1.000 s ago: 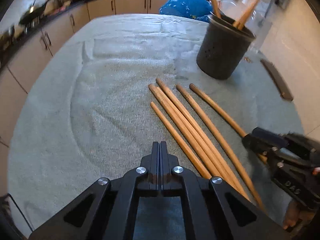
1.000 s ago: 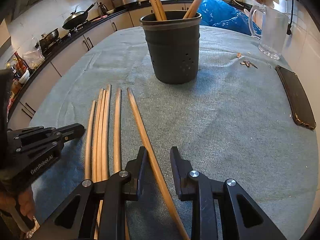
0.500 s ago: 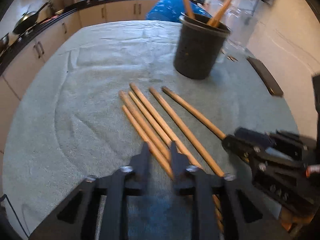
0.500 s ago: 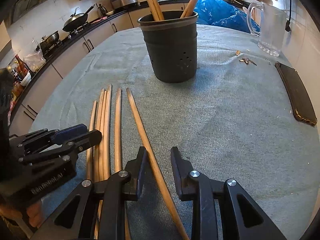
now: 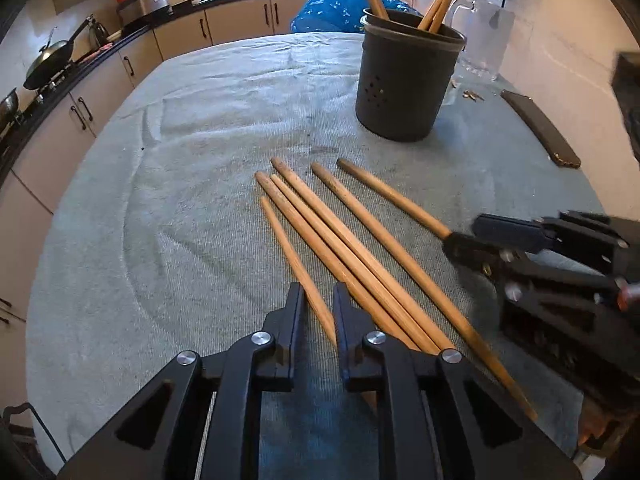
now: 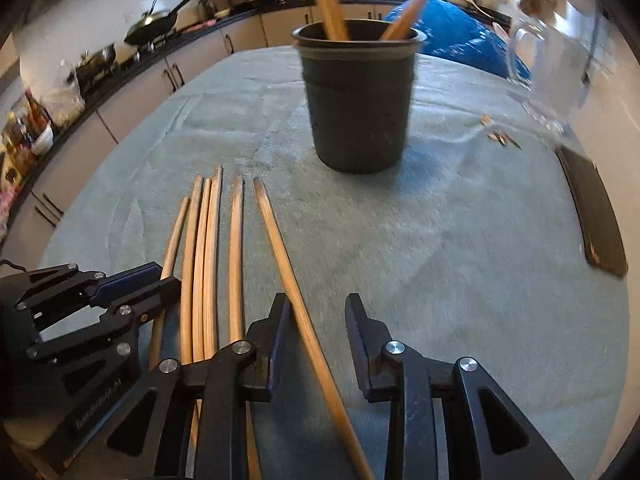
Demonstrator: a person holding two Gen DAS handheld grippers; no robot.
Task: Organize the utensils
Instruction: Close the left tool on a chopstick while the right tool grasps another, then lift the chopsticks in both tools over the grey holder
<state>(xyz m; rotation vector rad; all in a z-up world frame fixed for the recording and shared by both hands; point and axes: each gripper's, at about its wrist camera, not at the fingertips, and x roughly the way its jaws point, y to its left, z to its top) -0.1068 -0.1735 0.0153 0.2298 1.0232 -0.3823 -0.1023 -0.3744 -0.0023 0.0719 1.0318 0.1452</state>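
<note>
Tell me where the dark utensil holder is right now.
The dark utensil holder stands upright on the grey cloth, far right in the left wrist view, beyond the loose chopsticks, beside a glass jug.

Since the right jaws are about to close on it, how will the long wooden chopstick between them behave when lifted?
The long round wooden chopstick looks stiff and light. Being round, it may roll on the grey-green cloth. Gripped near its tapered end by the open right gripper, the far end will probably droop.

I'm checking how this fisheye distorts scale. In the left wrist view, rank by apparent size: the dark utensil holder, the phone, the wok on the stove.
1. Utensil holder, largest.
2. Phone, a thin foreshortened strip.
3. Wok, smallest, though it sits far off, so true size is unsure.
</note>
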